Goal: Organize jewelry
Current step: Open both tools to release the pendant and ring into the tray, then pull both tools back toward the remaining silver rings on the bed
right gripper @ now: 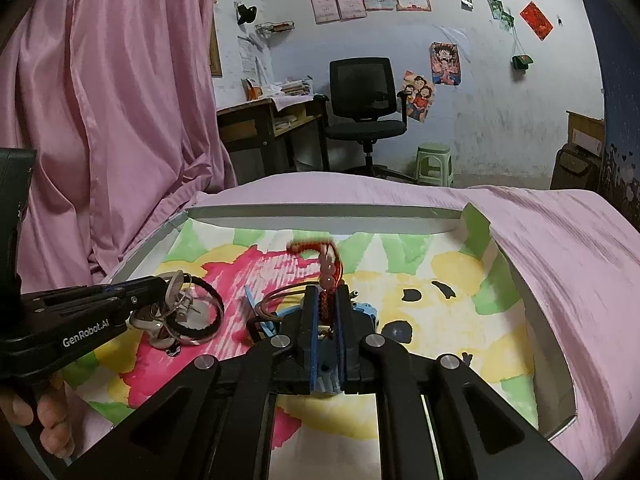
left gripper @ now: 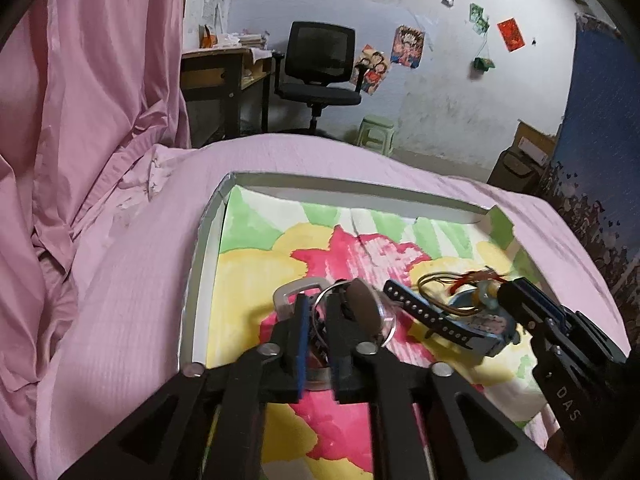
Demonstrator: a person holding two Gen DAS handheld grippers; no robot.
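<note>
jewelry sorting, mid-step, seen from the bedside. left hand-held gripper (left gripper: pixel 318 322): its jaws stand only slightly apart around a tangle of rings and clear pieces (right gripper: pixel 182 308), low over the shallow tray (left gripper: pixel 200 280) at the left of its bright flower-painted liner; whether the pads press on it cannot be told. a person's fingers (right gripper: pixel 48 420) show at the near left, on that gripper's handle. right hand-held gripper (right gripper: pixel 328 312): pads pressed together on a red beaded cord (right gripper: pixel 330 276), whose beads and red loop rise above the fingertips, blurred. just beneath and beside it lie a blue watch (left gripper: pixel 476 328) with a black perforated strap and some thin brown loops (right gripper: pixel 280 296), resting on the liner near the tray's middle.

step in hand, as a judgement: each piece is being separated from the pile; the cord looks partly lifted, possibly caught on the loops below. the next move calls for a slow, straight lift of the cord clear of the watch, and a firm grip or clean release on the left tangle, whichever is meant.

surface: the tray sits on a bed (right gripper: pixel 560 240) under a pale pink sheet. room: pink curtain (right gripper: pixel 120 120) at left, desk and black office chair (right gripper: pixel 366 96) far off, green stool (right gripper: pixel 434 162), posters and certificates on a worn white wall.
</note>
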